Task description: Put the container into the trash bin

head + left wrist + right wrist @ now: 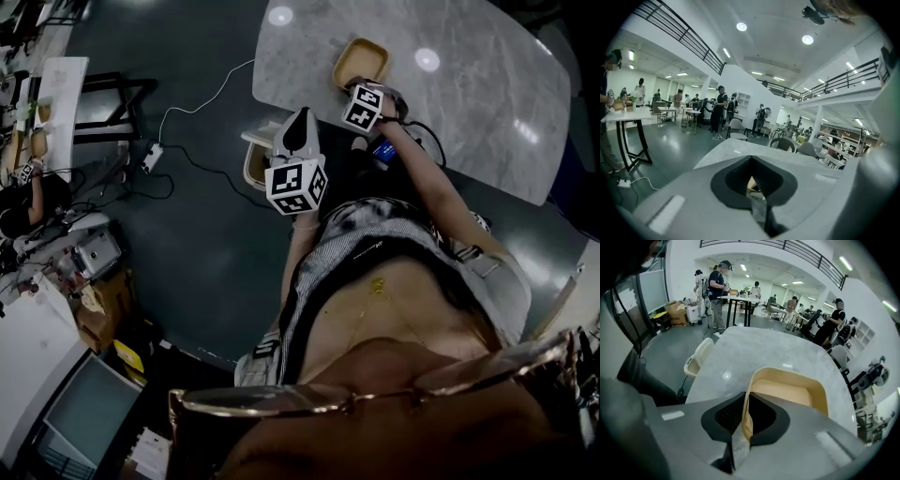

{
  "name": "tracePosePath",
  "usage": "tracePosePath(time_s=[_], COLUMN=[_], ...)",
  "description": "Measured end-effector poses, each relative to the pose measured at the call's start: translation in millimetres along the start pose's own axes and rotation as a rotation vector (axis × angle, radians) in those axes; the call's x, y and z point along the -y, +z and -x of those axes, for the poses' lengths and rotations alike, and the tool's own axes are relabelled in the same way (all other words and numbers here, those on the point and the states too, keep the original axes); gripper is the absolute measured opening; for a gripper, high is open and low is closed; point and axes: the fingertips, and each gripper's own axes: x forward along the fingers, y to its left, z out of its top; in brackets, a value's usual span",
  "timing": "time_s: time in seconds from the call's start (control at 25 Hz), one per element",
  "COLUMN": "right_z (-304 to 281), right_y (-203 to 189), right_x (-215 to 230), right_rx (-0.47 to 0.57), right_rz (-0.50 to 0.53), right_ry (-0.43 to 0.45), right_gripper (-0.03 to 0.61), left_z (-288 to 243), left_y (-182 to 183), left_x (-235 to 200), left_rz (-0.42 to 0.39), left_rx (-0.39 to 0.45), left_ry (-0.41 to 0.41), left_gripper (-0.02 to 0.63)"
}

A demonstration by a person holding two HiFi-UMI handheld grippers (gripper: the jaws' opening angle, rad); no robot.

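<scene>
The right hand-held gripper [746, 413] is clenched on the near wall of the tan container [787, 394]. The container rests on the marble counter [754, 350], its long axis toward 1 o'clock. The left hand-held gripper [752, 185], clenched and empty, hangs farther off, past the counter's edge

No text, label, brand, number or sign is legible in any of the views.

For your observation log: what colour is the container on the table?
The container is tan; right gripper view.
</scene>
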Motion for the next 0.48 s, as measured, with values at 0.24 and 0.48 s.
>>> tracePosePath(time_s=[0.24, 0.48], right_z=[19.4, 51.0], right_y=[6.8, 17.3], right_x=[8.9, 25.6], right_rx=[0.067, 0.122], right_rz=[-0.039, -0.063], right_ry=[0.002, -0.016], right_gripper=[0.037, 0.037], left_z=[-5.5, -14.6], left_y=[-0.5, 4.2], left_x=[0.4, 6.0], left_rz=[-0.012, -0.033], left_rx=[-0.003, -0.008], left_ry=[-0.024, -0.069], left_gripper=[0.0, 0.0])
